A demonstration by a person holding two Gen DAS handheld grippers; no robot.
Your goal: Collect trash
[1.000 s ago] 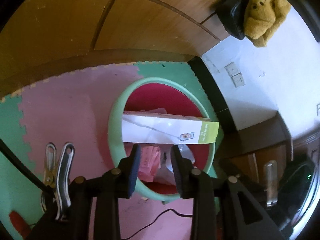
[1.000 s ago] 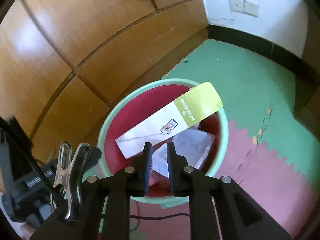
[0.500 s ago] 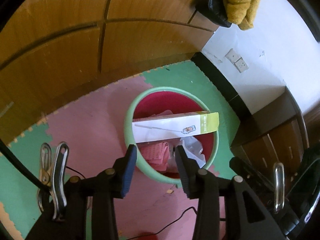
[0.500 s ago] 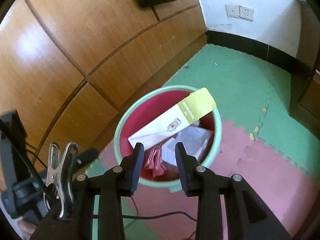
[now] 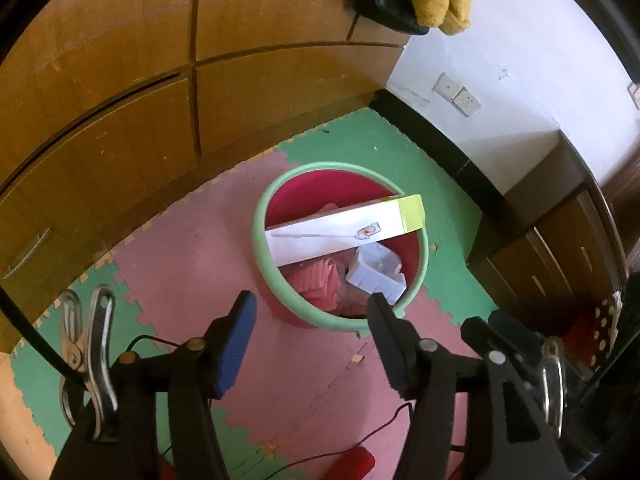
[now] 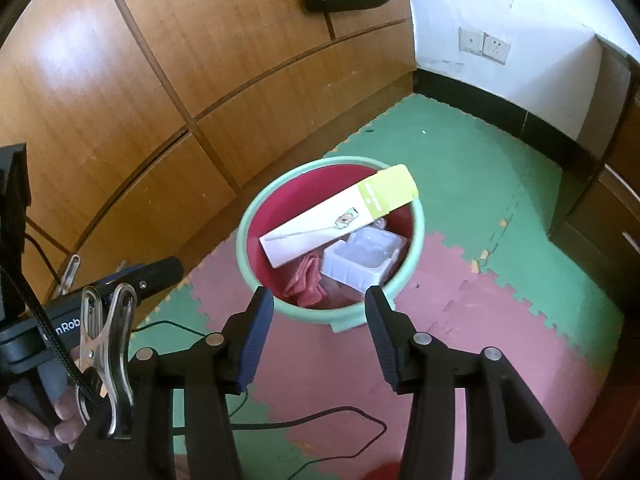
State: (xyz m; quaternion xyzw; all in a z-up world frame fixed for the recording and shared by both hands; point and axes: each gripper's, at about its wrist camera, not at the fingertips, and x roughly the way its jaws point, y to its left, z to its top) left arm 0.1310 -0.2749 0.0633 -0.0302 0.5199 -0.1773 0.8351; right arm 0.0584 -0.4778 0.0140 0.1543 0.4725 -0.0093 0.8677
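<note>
A round bin with a green rim [image 5: 260, 240] [image 6: 242, 240] and red inside stands on the foam floor mat. In it lie a long white box with a lime-green end [image 5: 344, 228] [image 6: 340, 216], a pink cloth [image 5: 314, 284] [image 6: 306, 278] and a white plastic tray [image 5: 376, 272] [image 6: 362, 256]. My left gripper [image 5: 312, 314] is open and empty, above and short of the bin. My right gripper [image 6: 320, 308] is open and empty, also above the bin's near rim.
Wooden cabinet doors [image 5: 160, 80] [image 6: 160, 80] rise behind the bin. A white wall with sockets [image 5: 458, 94] [image 6: 484, 46] is at the right, with dark drawers [image 5: 560, 256] beside it. Black cables [image 6: 320, 420] lie on the pink and green mat. The other gripper's handle [image 6: 120, 284] is at left.
Both grippers have pulled up and back from the bin, which now looks smaller. Both sets of jaws have opened wide. The right one was nearly shut a second ago.
</note>
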